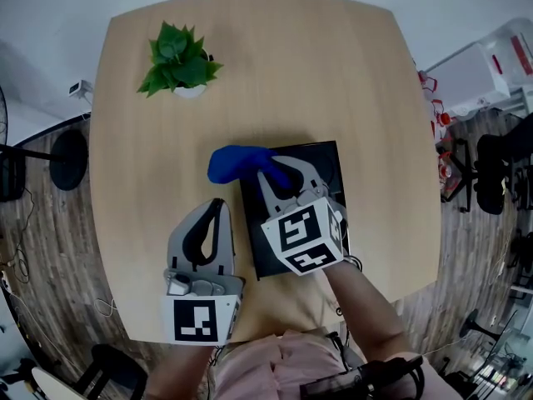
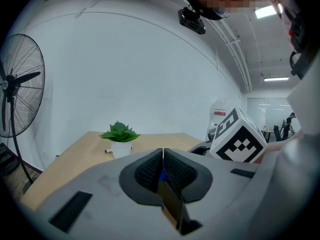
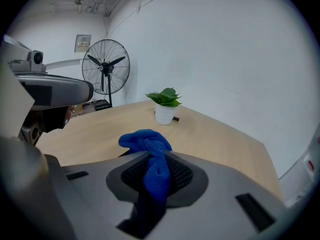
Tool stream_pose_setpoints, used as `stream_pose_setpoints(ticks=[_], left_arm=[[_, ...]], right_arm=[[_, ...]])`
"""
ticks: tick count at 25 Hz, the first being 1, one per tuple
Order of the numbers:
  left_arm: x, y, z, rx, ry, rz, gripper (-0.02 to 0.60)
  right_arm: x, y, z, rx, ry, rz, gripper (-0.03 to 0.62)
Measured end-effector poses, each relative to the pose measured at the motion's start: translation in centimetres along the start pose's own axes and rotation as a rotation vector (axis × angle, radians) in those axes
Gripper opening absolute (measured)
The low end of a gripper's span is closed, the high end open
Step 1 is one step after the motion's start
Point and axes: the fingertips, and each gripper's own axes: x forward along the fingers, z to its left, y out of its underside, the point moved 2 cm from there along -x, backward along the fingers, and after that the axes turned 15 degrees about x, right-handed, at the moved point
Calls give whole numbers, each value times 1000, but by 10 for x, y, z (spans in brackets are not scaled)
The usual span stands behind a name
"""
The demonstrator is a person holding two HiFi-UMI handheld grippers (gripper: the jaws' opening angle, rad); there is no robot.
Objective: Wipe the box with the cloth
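A flat black box (image 1: pixel 321 167) lies on the round wooden table (image 1: pixel 333 73), near its front edge. My right gripper (image 1: pixel 276 168) hangs over the box's far left part, shut on a bunched blue cloth (image 1: pixel 236 162) that spills past the box's far left corner. In the right gripper view the cloth (image 3: pixel 145 141) sits pinched between the pads (image 3: pixel 181 174). My left gripper (image 1: pixel 218 203) rests just left of the box with its jaws together (image 2: pixel 163 153). A thin dark strip shows low between its pads, and I cannot tell what it is.
A small potted plant (image 1: pixel 177 59) stands at the table's far left. A standing fan (image 3: pixel 105 66) is on the floor beyond the table. Chairs and office clutter (image 1: pixel 487 169) sit to the right of the table.
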Motion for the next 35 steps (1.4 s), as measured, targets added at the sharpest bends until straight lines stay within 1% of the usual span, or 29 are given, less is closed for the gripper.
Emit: stream_pose_setpoints(ticks=[5,8,11,14,16,20,24,30,35], left_arm=[[3,-4,-8,-16,8,8,15],[4,-8,-13,8,13,-7,15],[4,-9,-21,-15,24,8,15],[3,-14,-25,23,30,-18,15],[3,-16,-29,21,35,-16,15],[2,-17,-35,34,47,-15,15],[2,-18,-44,9,60,-3,15],[5,-25,-53,45,84,-31,15],[-1,-30,-64,12,86,-21,15]], right_arm=[[-4,3,-7,24,5,1,69],[-8,7,-15,45,12,2,69],[-13,10,-23,65,24,0,69],[-18,12,-28,82,30,-3,69],[-21,13,-31,94,38,-6,69],[-29,19,-52,116,98,4,69],[-40,29,-76,152,155,21,69],[-51,36,-89,178,187,34,69],[-72,40,-101,203,240,17,69]])
